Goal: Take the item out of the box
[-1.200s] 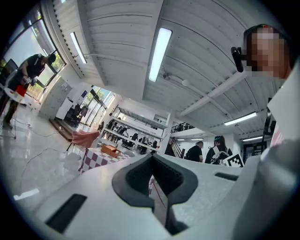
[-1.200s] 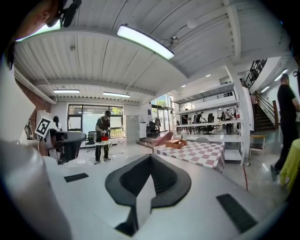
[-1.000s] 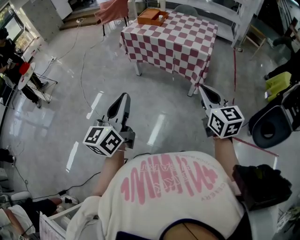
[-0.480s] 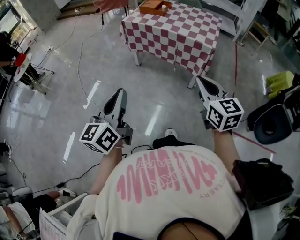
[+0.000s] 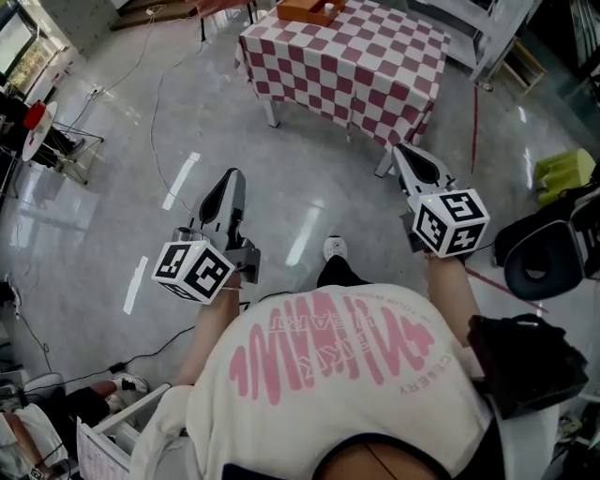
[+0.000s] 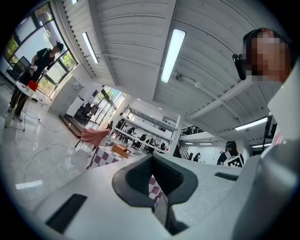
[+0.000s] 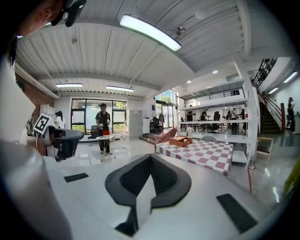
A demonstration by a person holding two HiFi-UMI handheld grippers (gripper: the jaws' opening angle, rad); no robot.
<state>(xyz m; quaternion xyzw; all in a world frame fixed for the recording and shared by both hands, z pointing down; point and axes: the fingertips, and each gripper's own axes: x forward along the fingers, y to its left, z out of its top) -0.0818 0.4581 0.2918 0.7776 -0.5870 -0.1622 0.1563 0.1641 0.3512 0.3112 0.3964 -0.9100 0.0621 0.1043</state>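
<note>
Approach seems the step in hand: the orange box (image 5: 307, 9), its item too small to make out, sits on the checkered worktop (image 5: 375, 66), well apart from the left tool (image 5: 229, 180) and right tool (image 5: 405, 156), both closed and empty. Next comes reaching it and opening a tool.

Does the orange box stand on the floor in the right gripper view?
No, the orange box stands on the checkered table, at its far end.
</note>
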